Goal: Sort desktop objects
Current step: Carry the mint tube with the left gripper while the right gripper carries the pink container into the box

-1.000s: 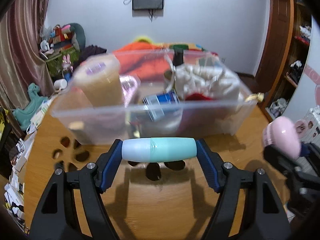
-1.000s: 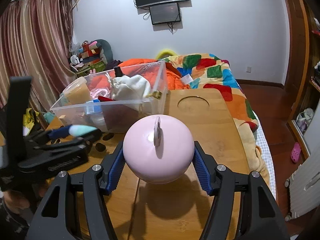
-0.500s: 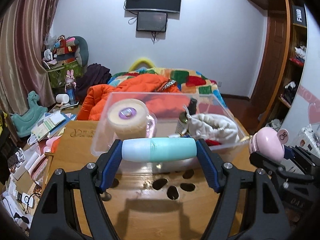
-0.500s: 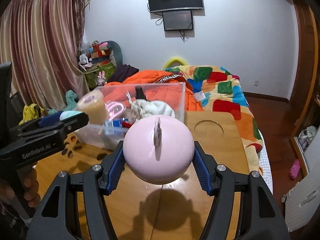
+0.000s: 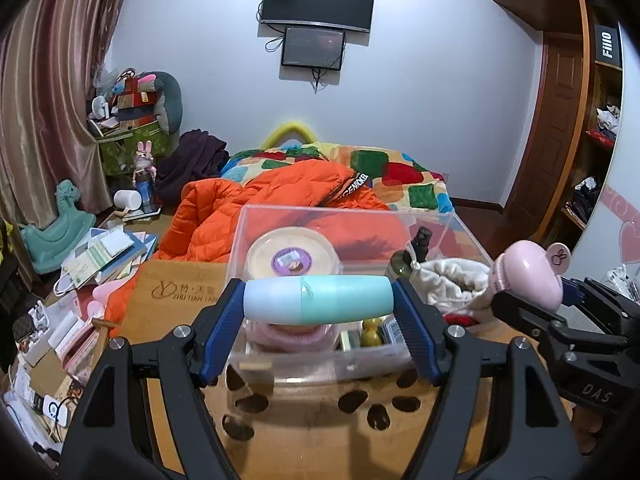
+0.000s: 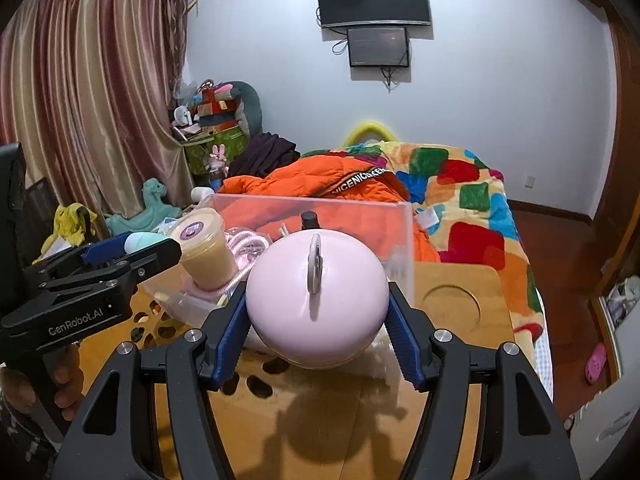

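My left gripper (image 5: 320, 312) is shut on a teal and pale blue capsule-shaped bottle (image 5: 318, 299), held crosswise just above the near wall of the clear plastic bin (image 5: 320, 354). My right gripper (image 6: 318, 320) is shut on a round pink object (image 6: 316, 304) with a small ring tab on top, held above the bin's near right part. The bin holds a lidded beige cup (image 5: 294, 258), a dark spray bottle (image 5: 420, 242), a white cloth pouch (image 5: 452, 280) and pink items. The right gripper and pink object also show in the left wrist view (image 5: 528, 276); the left gripper shows in the right wrist view (image 6: 132, 248).
The bin stands on a wooden table (image 5: 320, 440) with paw-shaped cutouts and a round recess (image 6: 452, 304) at the right. A bed with an orange jacket (image 5: 280, 196) lies behind. Books and clutter (image 5: 100, 252) lie at the left.
Both grippers have risen and moved forward, so the bin is now seen from above and the held objects hang over its near edge. Both grips are unchanged.
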Tool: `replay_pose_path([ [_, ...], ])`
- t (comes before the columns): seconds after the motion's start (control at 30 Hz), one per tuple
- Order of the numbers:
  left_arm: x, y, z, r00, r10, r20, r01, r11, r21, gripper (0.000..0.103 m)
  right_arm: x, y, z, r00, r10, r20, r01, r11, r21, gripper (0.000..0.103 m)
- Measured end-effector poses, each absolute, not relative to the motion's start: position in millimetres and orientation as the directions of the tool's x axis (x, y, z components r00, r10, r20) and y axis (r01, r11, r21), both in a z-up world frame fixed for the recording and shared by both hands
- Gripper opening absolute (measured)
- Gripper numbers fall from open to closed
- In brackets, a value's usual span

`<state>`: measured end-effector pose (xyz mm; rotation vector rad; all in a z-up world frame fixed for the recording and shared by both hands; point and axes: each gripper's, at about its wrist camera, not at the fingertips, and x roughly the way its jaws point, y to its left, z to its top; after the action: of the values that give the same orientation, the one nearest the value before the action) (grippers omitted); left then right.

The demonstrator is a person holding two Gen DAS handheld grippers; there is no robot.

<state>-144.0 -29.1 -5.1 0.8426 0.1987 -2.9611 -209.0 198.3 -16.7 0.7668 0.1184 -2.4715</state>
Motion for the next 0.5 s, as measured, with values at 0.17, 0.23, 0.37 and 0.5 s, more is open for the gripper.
replay_pose_path([
  [0.17,-161,-24,-4,-0.844,0.012,-0.536,0.06,-0.991,-0.117,0.073,-225,189,-10,-0.702,-0.463,-0.541,0.526,-0.849,0.043,0.06],
  [0.23,-169,-21,-5,-0.841,0.028,-0.541,0.044,-0.992,-0.119,0.073,-233,188,-9,-0.707,-0.456,-0.541,0.523,-0.852,0.033,0.06],
  [0.37,-184,-13,-5,-0.838,0.024,-0.545,0.028,-0.996,-0.086,0.073,-248,190,-8,-0.704,-0.456,-0.544,0.525,-0.851,0.035,0.06],
  [0.5,-196,-6,-9,-0.832,0.018,-0.554,0.016,-0.998,-0.055,0.073,-263,191,-12,-0.704,-0.441,-0.557,0.517,-0.856,0.023,0.06],
])
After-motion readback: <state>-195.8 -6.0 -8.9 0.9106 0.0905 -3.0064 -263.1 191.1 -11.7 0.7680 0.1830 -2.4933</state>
